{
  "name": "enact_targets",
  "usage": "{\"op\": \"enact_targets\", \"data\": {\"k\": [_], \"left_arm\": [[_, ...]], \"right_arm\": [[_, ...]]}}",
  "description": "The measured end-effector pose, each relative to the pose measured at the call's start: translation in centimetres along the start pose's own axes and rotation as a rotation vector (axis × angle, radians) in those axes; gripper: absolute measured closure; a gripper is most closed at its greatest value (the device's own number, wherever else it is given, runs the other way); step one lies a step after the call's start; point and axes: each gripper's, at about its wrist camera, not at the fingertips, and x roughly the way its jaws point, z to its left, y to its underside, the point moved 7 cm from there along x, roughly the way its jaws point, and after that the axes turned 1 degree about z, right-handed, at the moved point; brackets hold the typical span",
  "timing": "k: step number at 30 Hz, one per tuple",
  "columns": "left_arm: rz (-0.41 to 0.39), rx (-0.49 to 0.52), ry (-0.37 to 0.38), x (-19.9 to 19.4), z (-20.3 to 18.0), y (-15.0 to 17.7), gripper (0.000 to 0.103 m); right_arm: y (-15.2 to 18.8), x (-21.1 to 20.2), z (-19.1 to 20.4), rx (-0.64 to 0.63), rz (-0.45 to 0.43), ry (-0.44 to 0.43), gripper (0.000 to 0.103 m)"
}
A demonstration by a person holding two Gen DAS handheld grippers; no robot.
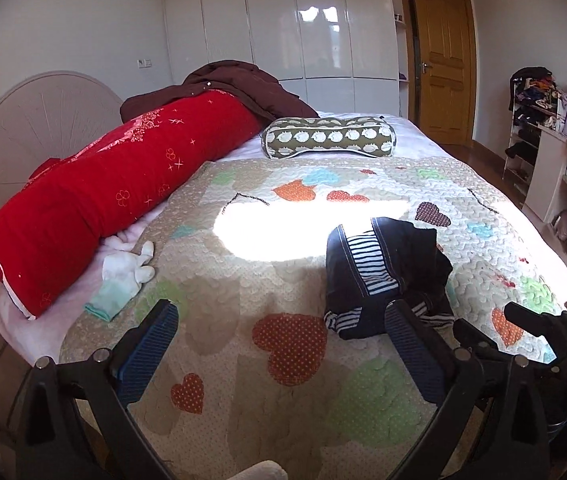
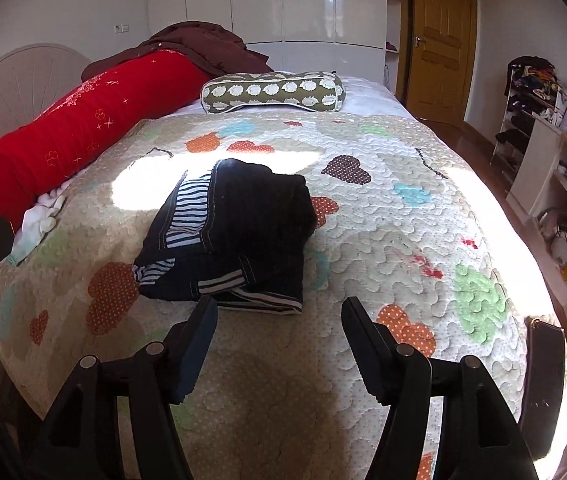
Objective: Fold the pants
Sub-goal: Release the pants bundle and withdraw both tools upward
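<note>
Dark navy pants (image 2: 235, 236) with striped lining lie folded in a compact bundle on the heart-patterned quilt (image 2: 403, 220). In the left wrist view the pants (image 1: 387, 272) lie right of centre, just beyond the right finger. My left gripper (image 1: 279, 312) is open and empty above the quilt, left of the pants. My right gripper (image 2: 279, 308) is open and empty, just in front of the bundle's near edge. The right gripper's body also shows at the right edge of the left wrist view (image 1: 543, 324).
A long red bolster (image 1: 103, 196) and brown blanket (image 1: 235, 88) lie along the left side. A patterned pillow (image 1: 329, 136) sits at the far end. White socks (image 1: 123, 280) lie left. Shelves (image 2: 563, 200) stand right; a door (image 2: 439, 40) is beyond.
</note>
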Motion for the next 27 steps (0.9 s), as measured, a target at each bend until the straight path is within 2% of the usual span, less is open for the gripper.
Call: {"op": "enact_targets", "data": {"k": [4,10,27], "left_arm": [[0.048,-0.015,0.031,0.6,-0.3,0.8,0.000],[0.066,-0.012,0.036,0.8,-0.4,1.4,0.000],[0.166,-0.030,0.070,3.7,-0.6,3.1,0.000]], "right_arm": [[0.6,0.0,-0.5,0.017,0.012,0.000,0.029],[1.1,0.3,-1.0,0.031,0.025,0.029,0.028],[2.5,2.5,-0.5,0.035,0.101,0.044,0.027]]}}
